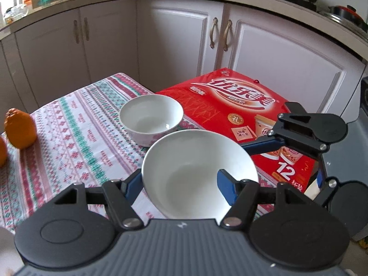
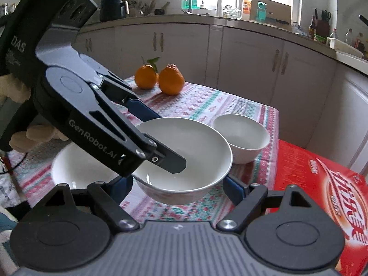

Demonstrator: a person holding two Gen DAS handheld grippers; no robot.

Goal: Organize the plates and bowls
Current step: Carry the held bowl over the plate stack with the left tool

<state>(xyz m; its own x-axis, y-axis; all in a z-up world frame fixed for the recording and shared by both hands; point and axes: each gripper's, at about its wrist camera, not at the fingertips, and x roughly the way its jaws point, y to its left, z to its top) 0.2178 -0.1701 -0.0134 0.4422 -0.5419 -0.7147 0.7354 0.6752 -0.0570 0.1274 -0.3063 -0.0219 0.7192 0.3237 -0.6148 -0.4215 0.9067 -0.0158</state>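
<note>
My left gripper (image 1: pixel 179 184) is shut on the rim of a white bowl (image 1: pixel 195 172), one blue finger inside it and one outside, and holds it tilted above the table. In the right wrist view the same left gripper (image 2: pixel 165 140) reaches in from the left and pinches that bowl (image 2: pixel 195 161). My right gripper (image 2: pixel 181 191) is open, with its fingers spread wide to either side below the lifted bowl and their tips hidden. A second white bowl (image 1: pixel 150 117) (image 2: pixel 241 135) stands on the tablecloth near the red box. A third white dish (image 2: pixel 78 168) rests on the table at the left.
A red carton (image 1: pixel 230 105) (image 2: pixel 322 184) lies at the table's right edge. Two oranges (image 2: pixel 158 78) sit at the far side of the patterned tablecloth (image 1: pixel 76 126). White kitchen cabinets (image 1: pixel 179 41) stand close behind. A gloved hand (image 2: pixel 34 135) holds the left gripper.
</note>
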